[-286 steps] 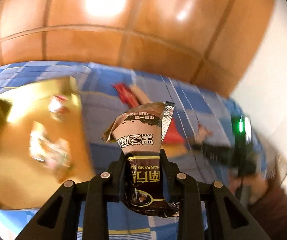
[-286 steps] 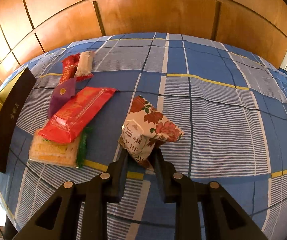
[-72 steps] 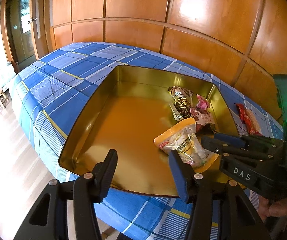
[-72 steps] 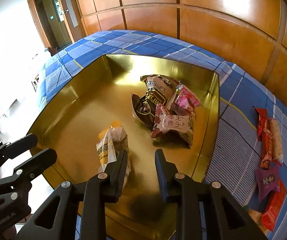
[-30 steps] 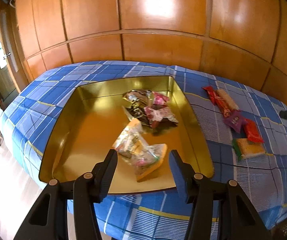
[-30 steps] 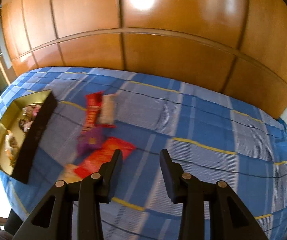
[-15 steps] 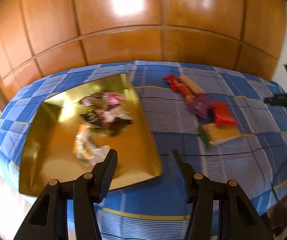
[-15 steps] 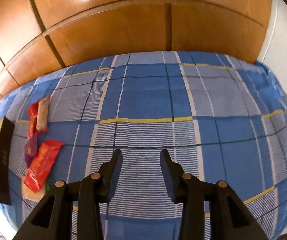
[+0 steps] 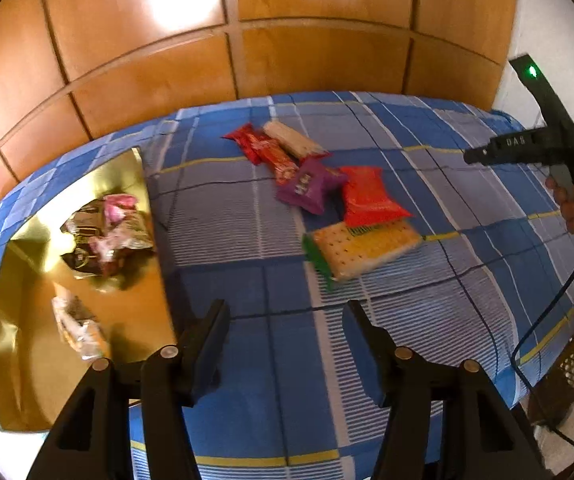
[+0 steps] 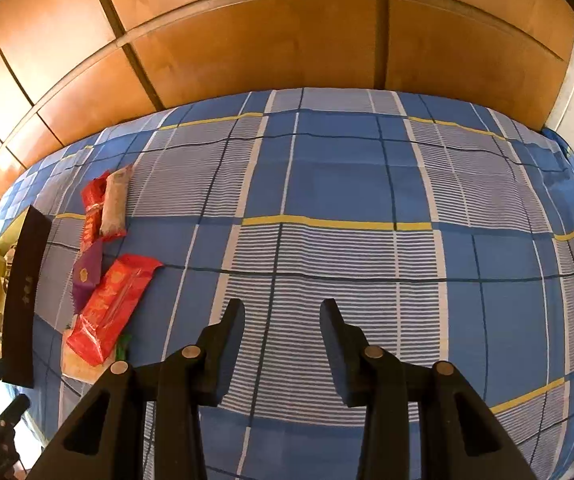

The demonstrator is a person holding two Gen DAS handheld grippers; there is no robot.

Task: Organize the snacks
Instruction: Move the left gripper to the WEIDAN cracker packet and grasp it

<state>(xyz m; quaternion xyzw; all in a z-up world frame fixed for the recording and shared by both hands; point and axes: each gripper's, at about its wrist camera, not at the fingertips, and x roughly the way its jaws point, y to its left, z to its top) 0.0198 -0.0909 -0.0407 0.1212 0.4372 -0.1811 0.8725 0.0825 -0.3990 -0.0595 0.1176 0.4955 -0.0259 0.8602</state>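
Near edge: left gripper empty, jaws opening; right gripper empty, jaws apart.
Change: both have swung away from the gold tray.
Mid-bedspread: cracker pack, red packet, purple pouch still loose.
Far side: two bars waiting.

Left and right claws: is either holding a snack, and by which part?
Nothing is held. The left claw, jaws opening, and the right claw are both empty above the blue cloth.
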